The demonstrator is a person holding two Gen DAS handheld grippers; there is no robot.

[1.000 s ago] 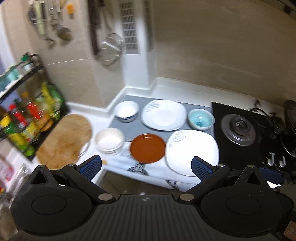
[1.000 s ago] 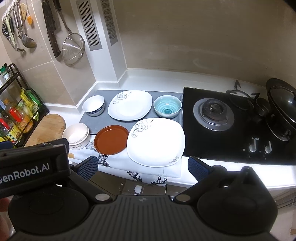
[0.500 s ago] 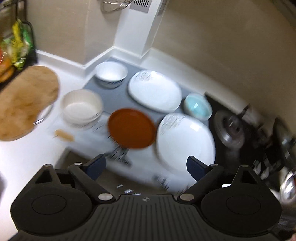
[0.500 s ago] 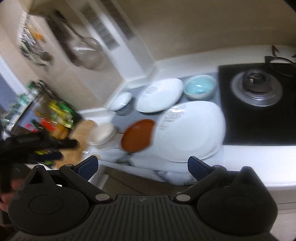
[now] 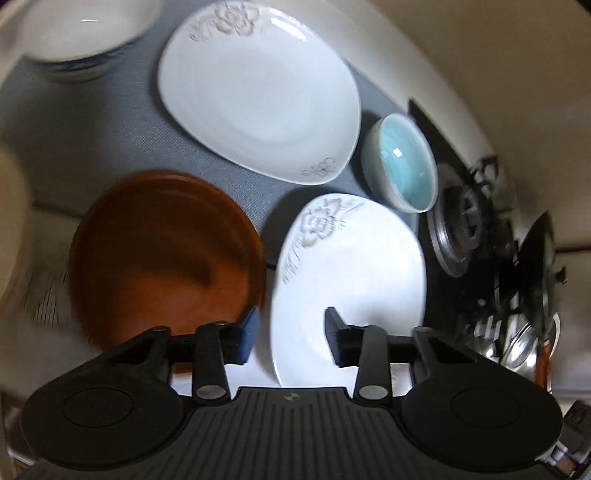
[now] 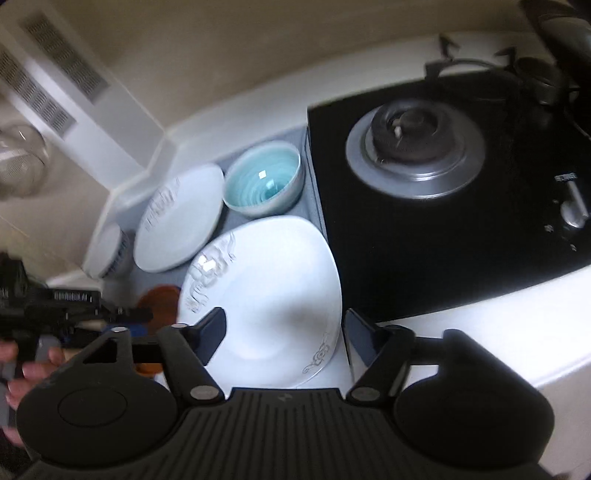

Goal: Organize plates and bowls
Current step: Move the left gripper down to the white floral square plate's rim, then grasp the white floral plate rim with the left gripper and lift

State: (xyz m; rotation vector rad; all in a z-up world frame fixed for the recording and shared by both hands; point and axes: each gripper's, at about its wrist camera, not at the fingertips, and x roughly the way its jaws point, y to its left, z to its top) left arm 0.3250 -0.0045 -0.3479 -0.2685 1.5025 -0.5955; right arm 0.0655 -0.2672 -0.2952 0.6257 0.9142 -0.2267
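Observation:
A large white flowered plate [image 5: 351, 273] lies at the counter's front, also in the right wrist view [image 6: 266, 295]. My left gripper [image 5: 290, 338] is open, its fingers straddling that plate's left edge beside a brown plate [image 5: 162, 254]. My right gripper [image 6: 282, 330] is open over the same plate's right front part. Behind lie a second white plate [image 5: 258, 88] [image 6: 177, 218], a turquoise bowl [image 5: 402, 170] [image 6: 264, 184] and a white bowl with blue pattern [image 5: 81, 33] [image 6: 109, 251].
A grey mat [image 5: 74, 125] lies under the rear dishes. A black gas hob [image 6: 443, 192] with a burner [image 6: 413, 144] stands right of the plates. A cream bowl [image 5: 7, 221] shows at the left edge. The left gripper and hand [image 6: 44, 325] appear in the right view.
Both grippers have dropped close to the counter and narrowed their fingers. The left one now straddles the large white plate's left edge; the right one hovers over its right part.

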